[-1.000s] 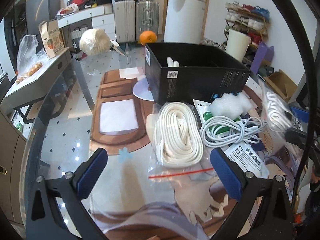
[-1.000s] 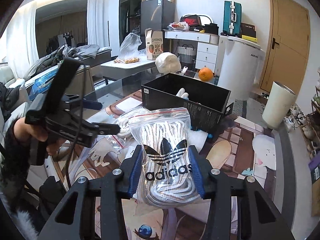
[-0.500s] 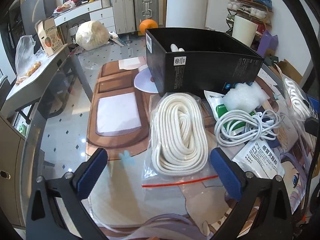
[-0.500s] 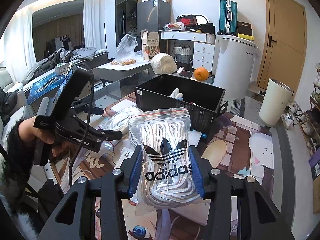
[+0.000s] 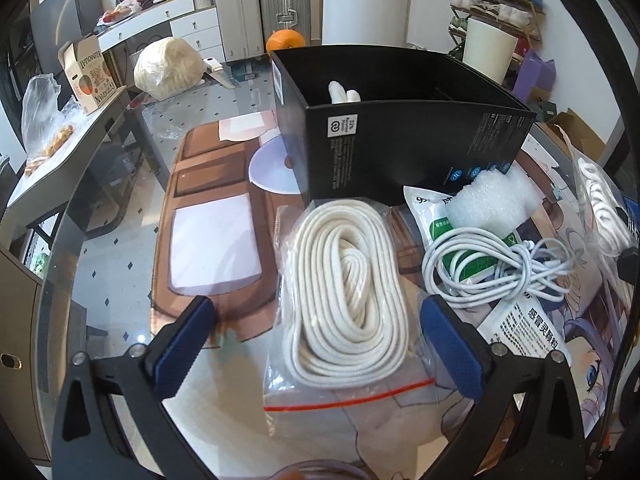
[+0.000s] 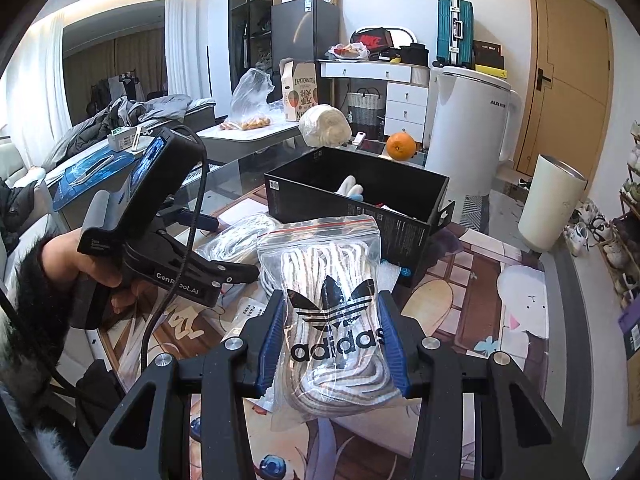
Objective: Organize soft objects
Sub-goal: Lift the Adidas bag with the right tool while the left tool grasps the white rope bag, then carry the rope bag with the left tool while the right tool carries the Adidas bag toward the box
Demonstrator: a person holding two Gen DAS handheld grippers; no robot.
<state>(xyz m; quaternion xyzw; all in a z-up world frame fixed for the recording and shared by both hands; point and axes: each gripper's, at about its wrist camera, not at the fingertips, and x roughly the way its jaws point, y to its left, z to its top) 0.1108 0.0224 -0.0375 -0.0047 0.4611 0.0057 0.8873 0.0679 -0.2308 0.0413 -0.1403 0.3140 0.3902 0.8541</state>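
My right gripper [image 6: 331,332] is shut on a clear zip bag of grey-white laces [image 6: 332,320] with a black logo, held above the table in front of the black box [image 6: 360,204]. My left gripper [image 5: 316,340] hangs open over a zip bag of white rope [image 5: 344,288] lying flat on the glass table; its blue pads [image 5: 182,344] stand on either side of the bag without touching it. The black box [image 5: 400,140] stands just behind the rope bag, with something white showing inside. In the right wrist view a hand holds the left gripper [image 6: 236,248] over the rope bag [image 6: 236,236].
A coiled white cable [image 5: 492,268], a bubble-wrap piece [image 5: 492,200] and medicine packets [image 5: 532,332] lie right of the rope bag. An orange [image 6: 401,146] and a wrapped white bundle [image 6: 325,125] sit behind the box. A glass table edge [image 5: 60,260] curves at left.
The left gripper has come forward and lower over the white rope bag, which now lies between its open fingers. The right gripper holds still with the laces bag.
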